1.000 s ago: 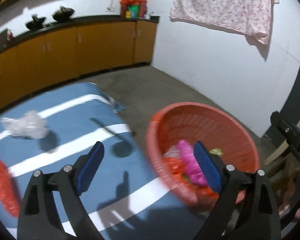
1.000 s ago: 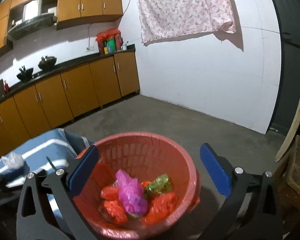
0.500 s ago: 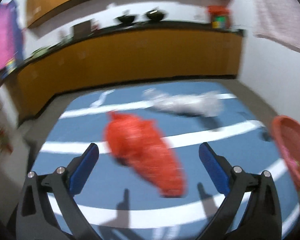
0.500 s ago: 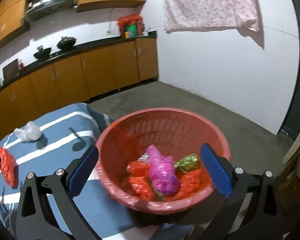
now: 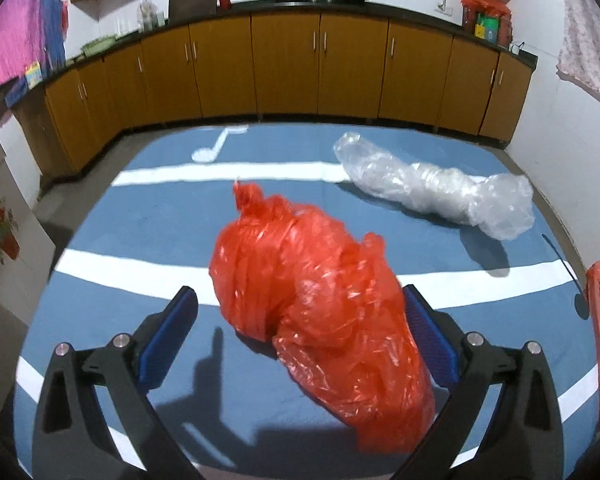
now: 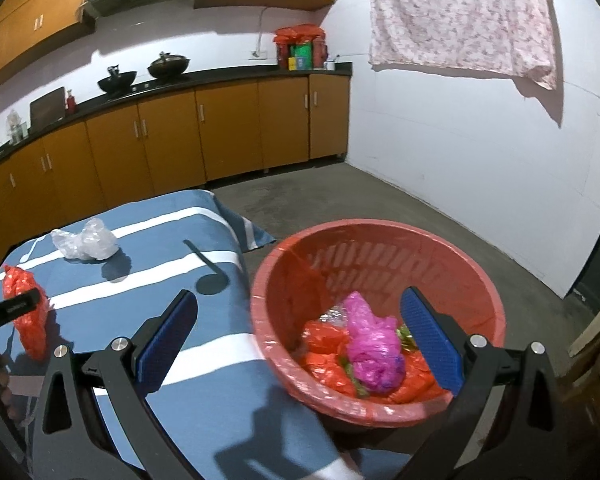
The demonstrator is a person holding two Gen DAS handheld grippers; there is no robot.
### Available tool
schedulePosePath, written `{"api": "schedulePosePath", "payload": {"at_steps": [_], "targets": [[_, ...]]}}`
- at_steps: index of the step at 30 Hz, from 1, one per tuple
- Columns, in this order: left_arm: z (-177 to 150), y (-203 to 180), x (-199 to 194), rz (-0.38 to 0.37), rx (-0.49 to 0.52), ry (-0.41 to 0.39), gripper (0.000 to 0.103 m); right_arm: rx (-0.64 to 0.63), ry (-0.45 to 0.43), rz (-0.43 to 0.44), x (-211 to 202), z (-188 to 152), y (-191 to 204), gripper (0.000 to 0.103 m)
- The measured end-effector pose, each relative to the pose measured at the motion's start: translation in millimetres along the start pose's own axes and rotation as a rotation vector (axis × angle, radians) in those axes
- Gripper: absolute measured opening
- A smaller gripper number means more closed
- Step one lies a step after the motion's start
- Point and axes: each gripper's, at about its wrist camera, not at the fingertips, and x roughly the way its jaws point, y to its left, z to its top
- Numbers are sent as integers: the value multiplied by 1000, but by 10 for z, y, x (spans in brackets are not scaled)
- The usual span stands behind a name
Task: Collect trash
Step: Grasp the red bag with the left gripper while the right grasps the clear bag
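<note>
Straddling red bag [image 5: 320, 312]: left tool [image 5: 300, 332] fingers apart, bag between, contact indeterminate | right tool [image 6: 300, 336] fingers apart, empty, above red basket [image 6: 480, 280] at tabletop [image 5: 140, 232] right edge | clear bag [image 5: 432, 188] lies well apart toward far edge | basket contains red and pink bags | writing on left tool unreadable
</note>
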Motion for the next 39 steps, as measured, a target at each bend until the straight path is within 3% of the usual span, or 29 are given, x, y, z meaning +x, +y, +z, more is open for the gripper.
{"api": "schedulePosePath", "payload": {"at_steps": [5,10,20,29,32,39], "targets": [[-9,131,103,-72,-38,42,69,-39,-6,32,20,35,200,101],[28,321,99,-114,-39,32,54,-63,3,95,89,77,437,101],[139,963,53,-63,-65,-17,51,-120,75,309,605,301,1296,98],[216,1306,89,-31,-116,-27,51,-219,158,379,1295,543,2046,96],[227,1332,113,-35,-118,-30,51,-274,211,378,1459,486,2198,87],[224,1279,129,-53,-98,-35,51,-381,270,382,1525,340,2309,52]]}}
